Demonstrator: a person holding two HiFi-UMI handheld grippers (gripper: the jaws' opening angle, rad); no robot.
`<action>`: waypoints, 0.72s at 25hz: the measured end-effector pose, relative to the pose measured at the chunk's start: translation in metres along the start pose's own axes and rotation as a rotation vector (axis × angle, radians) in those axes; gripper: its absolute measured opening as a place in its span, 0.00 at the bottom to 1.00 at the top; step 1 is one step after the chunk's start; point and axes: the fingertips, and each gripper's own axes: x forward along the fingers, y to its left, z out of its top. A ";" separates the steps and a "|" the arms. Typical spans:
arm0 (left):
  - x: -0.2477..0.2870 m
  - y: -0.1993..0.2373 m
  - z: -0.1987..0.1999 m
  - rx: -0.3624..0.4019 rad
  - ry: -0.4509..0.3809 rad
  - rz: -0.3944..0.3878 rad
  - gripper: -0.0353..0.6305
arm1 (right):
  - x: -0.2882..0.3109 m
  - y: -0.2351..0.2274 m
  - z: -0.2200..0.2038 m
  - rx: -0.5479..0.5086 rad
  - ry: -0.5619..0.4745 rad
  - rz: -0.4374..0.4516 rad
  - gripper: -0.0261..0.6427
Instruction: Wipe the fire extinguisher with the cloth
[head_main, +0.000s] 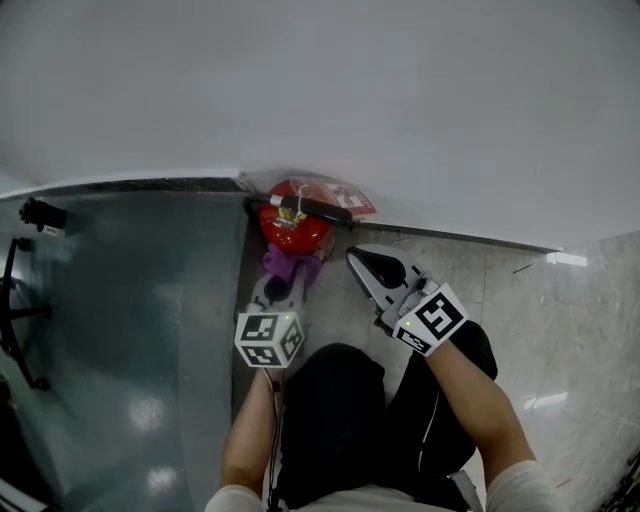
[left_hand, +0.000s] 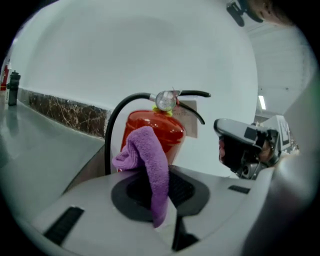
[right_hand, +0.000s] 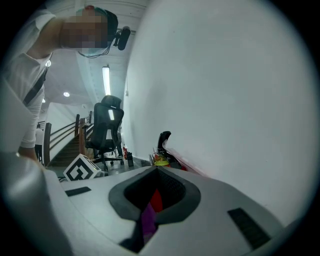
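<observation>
White wall (head_main: 320, 80) and grey floor (head_main: 120, 290) are seen, with the red fire extinguisher (left_hand: 175, 131) stood at the wall's foot. Left gripper (left_hand: 161, 192) is clamped on a purple cloth (left_hand: 149, 155); the jaws are held narrowly apart by the fabric, and a bunched fold is pushed out ahead of the tips. Cloth is laid against the extinguisher's upper body, just below the shoulder; actual contact is judged likely but cannot be confirmed. Right gripper (head_main: 368, 264) is held level just to the right of the cylinder, with the jaws drawn to a thin slit and nothing gripped. Black hose (left_hand: 112, 127) is looped down the cylinder's left side; pressure gauge (left_hand: 165, 100) and lever handle (left_hand: 194, 93) sit on top. Step is judged as wiping of the upper body, under way. For the next move, the cloth needs to be pressed on and drawn over the shoulder, and the hose and lever must not be snagged.
</observation>
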 end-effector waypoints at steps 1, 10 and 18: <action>-0.002 -0.001 0.003 0.017 -0.013 0.007 0.13 | -0.001 -0.001 -0.001 0.002 0.004 -0.005 0.06; -0.025 -0.019 0.044 0.201 -0.164 -0.004 0.13 | 0.005 0.008 0.000 0.007 0.009 0.004 0.06; -0.084 -0.023 0.080 0.374 -0.319 0.182 0.13 | 0.009 0.010 -0.005 -0.046 0.042 -0.108 0.06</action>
